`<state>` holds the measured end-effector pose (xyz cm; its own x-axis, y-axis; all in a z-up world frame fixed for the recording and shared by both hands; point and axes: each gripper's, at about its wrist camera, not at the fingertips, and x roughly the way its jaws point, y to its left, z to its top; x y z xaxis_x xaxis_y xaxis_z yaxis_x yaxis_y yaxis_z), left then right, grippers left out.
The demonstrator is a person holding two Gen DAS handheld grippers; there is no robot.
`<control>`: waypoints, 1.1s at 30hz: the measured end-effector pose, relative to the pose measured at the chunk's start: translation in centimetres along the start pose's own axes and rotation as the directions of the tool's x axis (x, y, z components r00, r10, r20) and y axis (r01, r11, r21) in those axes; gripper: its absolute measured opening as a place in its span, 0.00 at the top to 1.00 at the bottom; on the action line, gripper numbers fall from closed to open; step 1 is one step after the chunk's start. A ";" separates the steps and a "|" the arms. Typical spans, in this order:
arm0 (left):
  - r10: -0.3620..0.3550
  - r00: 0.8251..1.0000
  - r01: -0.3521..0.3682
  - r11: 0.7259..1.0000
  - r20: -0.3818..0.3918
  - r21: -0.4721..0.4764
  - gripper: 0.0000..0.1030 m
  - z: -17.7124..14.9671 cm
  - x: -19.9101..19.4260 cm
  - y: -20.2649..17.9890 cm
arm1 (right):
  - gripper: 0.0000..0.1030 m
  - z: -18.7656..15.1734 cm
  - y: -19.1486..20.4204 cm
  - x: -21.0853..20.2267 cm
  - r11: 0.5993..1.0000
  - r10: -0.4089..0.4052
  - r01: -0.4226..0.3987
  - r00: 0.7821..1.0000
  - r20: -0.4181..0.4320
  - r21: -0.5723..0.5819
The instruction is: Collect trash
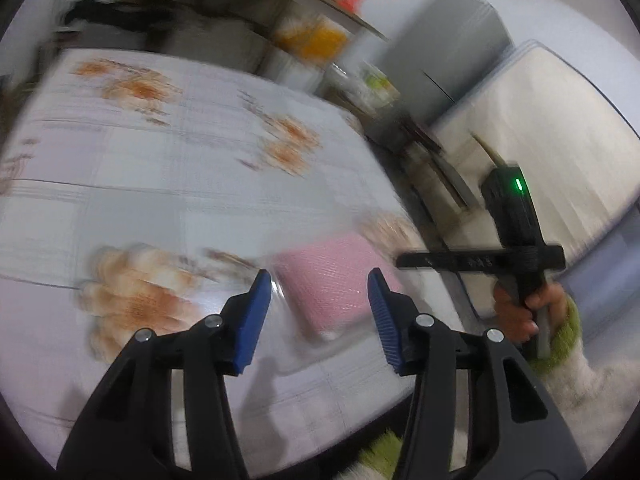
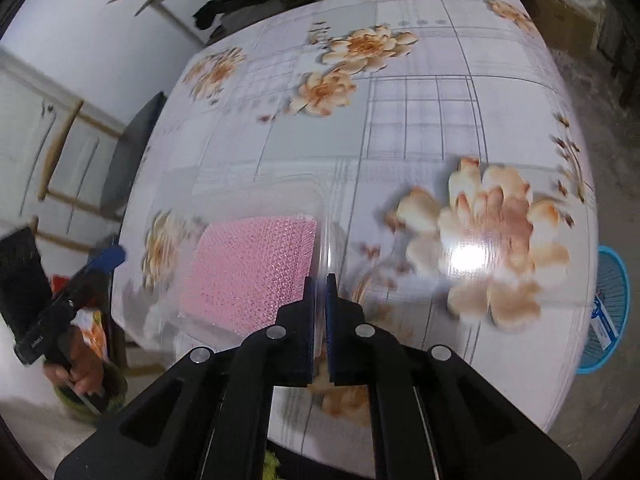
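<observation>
While a flower-printed tablecloth covers the whole table, a clear plastic tray lined with pink bubble wrap sits near the table's edge closest to the person. The right gripper has its blue fingers pressed together on the tray's thin rim. The left gripper, fingers spread, hovers just before the tray without touching it.

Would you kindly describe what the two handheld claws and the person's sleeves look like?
Each claw is matte black plastic with angular arms, silver round rivets and ribbed blue pads. Seen from the left wrist, the left claw shows these, while the right claw's black handle carries a crossbar and a green light. The sleeve is fuzzy cream-white with a green cuff.
</observation>
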<state>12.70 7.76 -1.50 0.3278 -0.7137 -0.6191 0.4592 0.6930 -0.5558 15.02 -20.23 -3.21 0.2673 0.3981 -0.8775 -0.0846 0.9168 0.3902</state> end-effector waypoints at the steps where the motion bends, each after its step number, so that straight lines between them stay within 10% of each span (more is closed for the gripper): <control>1: -0.019 0.999 0.020 1.000 -0.039 0.019 0.52 -0.2 0.8 -0.6 | 0.95 -0.3 0.2 0.0 1.000 0.006 -0.006 1.000 0.007 0.003; 16: 0.175 0.976 -0.160 0.980 -0.130 0.116 0.34 -0.2 3.9 -2.5 | 0.82 -3.3 -0.8 -2.6 0.993 -0.016 -0.009 0.979 0.204 0.121; 20: 0.232 0.972 -0.229 0.971 -0.031 0.067 0.35 0.3 1.7 -1.6 | 0.57 -2.9 1.8 -4.7 0.999 -0.012 0.023 0.962 0.273 -0.037; 26: 0.272 0.962 -0.272 0.962 -0.037 -0.024 0.40 -0.8 -0.4 0.6 | 0.50 -1.8 5.3 -3.2 0.980 -0.061 0.107 0.964 0.257 -0.167; 33: 0.163 0.978 -0.179 0.976 -0.134 -0.120 0.69 -4.0 1.1 1.7 | 0.51 -1.0 1.7 -1.1 0.995 -0.068 0.049 0.968 0.243 0.082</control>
<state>10.53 8.55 -5.35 0.2850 -0.5712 -0.7698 0.2907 0.8167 -0.4984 13.67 -19.06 -1.87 0.4979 0.3159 -0.8077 0.0076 0.9297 0.3683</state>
